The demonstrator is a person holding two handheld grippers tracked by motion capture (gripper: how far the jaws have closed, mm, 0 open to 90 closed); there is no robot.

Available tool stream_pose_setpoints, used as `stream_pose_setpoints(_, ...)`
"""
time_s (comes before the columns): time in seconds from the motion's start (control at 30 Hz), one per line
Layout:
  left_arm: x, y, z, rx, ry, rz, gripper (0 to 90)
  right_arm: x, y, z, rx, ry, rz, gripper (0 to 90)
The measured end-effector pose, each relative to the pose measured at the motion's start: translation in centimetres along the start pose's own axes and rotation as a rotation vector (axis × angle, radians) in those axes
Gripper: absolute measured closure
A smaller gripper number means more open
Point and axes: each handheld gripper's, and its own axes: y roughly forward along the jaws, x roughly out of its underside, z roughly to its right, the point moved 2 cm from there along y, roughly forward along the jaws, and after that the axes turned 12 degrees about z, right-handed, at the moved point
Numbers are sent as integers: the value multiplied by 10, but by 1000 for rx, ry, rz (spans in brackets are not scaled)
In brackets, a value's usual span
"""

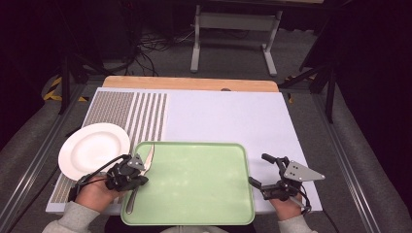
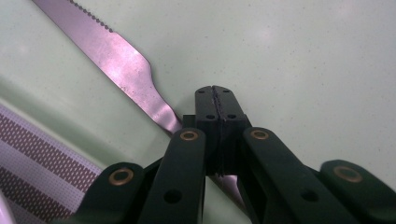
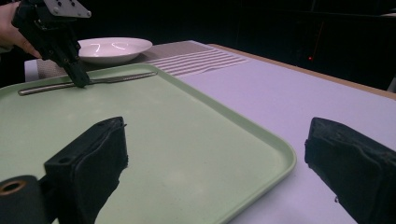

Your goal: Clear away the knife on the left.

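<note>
A metal knife [image 1: 148,155] lies flat along the left side of a green tray [image 1: 194,179]. My left gripper [image 1: 142,178] stands over the knife's neck with its jaws pressed together. In the left gripper view the knife [image 2: 121,60] runs under the closed left gripper [image 2: 215,91], and nothing shows between the pads. From the right gripper view, the left gripper [image 3: 81,83] touches down on the knife [image 3: 121,78]. My right gripper [image 1: 262,170] hovers just off the tray's right edge, jaws wide apart and empty; it [image 3: 219,163] looks across the tray [image 3: 163,130].
A white plate [image 1: 68,155] sits left of the tray on a striped placemat [image 1: 131,114], and its rim [image 3: 140,46] shows beyond the knife. White table surface [image 1: 233,116] stretches behind the tray. The table's front edge lies close to both hands.
</note>
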Motion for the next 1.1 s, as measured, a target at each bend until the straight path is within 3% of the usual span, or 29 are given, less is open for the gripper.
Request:
stream_pose_setpoints(0.57,9,-8,-5,-10,-62,-11,899,0,0,0,0,2,1,62)
stream_pose_setpoints(0.77,9,-8,-4,-13,-58,-20,897,0,0,0,0,1,-1,62)
stream_pose_setpoints(0.93,6,-11,-5,22,-55,26,677,0,0,1,-1,5,2,61)
stream_pose_setpoints(1.0,5,-15,-5,39,-44,70,537,0,1,0,-1,5,3,61)
stream_pose_setpoints(1.1,3,-21,-3,34,6,177,335,0,2,0,-5,5,5,61)
